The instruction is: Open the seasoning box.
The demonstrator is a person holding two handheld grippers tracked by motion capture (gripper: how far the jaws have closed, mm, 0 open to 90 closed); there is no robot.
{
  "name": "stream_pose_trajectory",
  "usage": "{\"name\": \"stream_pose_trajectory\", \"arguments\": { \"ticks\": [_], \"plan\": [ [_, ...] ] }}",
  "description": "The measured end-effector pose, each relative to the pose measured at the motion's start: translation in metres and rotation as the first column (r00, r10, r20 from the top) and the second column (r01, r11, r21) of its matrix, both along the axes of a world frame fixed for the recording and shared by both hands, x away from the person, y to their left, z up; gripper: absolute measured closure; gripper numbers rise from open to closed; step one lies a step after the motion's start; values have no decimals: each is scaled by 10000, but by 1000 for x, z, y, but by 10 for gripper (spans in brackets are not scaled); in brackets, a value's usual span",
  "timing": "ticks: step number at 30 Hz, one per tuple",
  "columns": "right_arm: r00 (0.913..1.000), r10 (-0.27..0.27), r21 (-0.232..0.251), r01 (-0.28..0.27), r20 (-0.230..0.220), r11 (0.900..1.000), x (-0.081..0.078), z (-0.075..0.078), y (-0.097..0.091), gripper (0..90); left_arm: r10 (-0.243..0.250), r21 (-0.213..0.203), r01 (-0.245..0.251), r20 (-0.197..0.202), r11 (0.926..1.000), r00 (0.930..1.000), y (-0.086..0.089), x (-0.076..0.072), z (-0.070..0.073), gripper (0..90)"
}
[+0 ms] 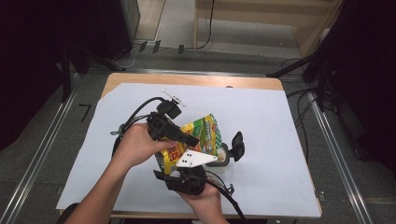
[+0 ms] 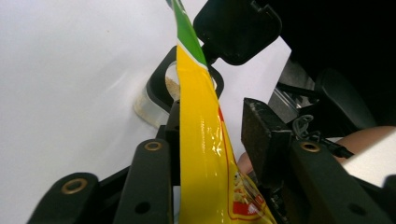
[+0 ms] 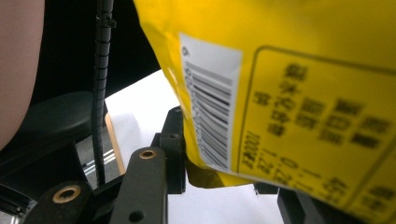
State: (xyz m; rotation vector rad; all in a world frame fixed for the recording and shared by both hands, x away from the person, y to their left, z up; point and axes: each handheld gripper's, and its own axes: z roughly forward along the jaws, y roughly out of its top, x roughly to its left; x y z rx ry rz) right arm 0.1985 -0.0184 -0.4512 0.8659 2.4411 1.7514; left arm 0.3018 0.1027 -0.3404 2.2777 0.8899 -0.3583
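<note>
**Pouch over open jar**

I'm holding the yellow pouch [image 1: 198, 137] above the clear jar [image 1: 223, 161]; pale granules are lying inside. Left gripper [image 2: 210, 135] is standing open around the pouch. Right gripper [image 3: 224, 163] is gripping its bottom corner. The lid [image 1: 237, 145] is standing open at the jar's 2 o'clock.

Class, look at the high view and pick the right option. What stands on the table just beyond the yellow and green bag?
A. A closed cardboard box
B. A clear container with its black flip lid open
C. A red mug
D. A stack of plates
B: beyond the yellow and green bag stands a clear container with its black flip lid raised.
</note>
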Motion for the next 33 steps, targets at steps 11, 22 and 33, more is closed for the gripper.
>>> {"name": "stream_pose_trajectory", "arguments": {
  "ticks": [11,22,33],
  "plan": [
    [9998,110,-184,-107,164,9998,-1,1,2,603,190,211,-196,289,9996,9994,-1,-1,1,746],
    [9985,430,-667,-406,349,9969,-1,0,6,547,141,476,-152,246,9988,9996,-1,-1,-1,791],
    [9976,227,-823,-173,661,9965,-3,3,5,655,67,72,-69,238,10000,9997,-2,-1,1,799]
  ]
}}
